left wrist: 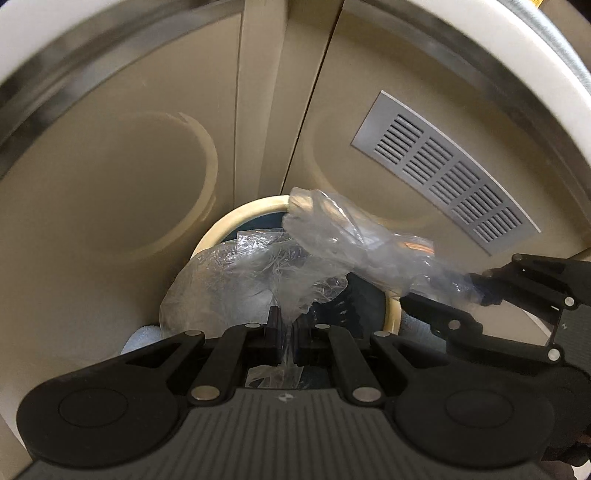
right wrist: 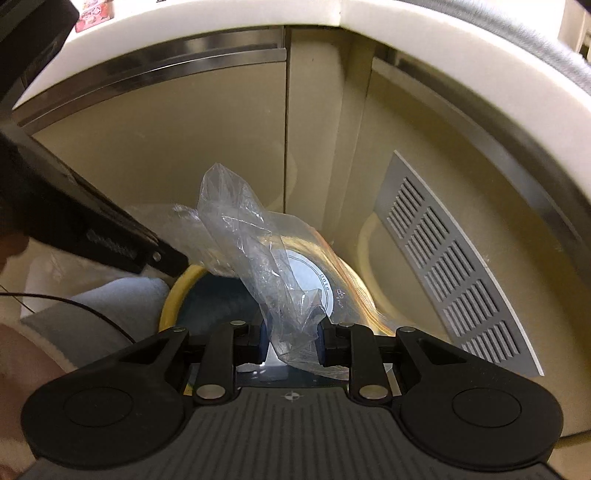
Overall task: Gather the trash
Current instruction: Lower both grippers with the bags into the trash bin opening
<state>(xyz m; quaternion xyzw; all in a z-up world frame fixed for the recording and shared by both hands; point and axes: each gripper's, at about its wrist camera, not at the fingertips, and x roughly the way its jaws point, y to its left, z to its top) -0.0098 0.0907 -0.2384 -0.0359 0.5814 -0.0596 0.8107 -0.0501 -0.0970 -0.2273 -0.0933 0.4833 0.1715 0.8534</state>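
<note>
Grippers (left wrist: 288, 332) (right wrist: 291, 341) steeply downward, over bin (left wrist: 236, 218).

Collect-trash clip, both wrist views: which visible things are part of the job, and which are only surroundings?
Part of the job:
left gripper, shut on a clear plastic wrapper
right gripper, shut on a second clear plastic piece
trash bin below both

Only surroundings:
cabinet doors
vent grille
counter edge

A round bin with a cream rim (left wrist: 236, 218) stands on the floor against the beige cabinet fronts (left wrist: 110, 177), a pale blue cloth (right wrist: 122, 295) lying just beside it.
</note>
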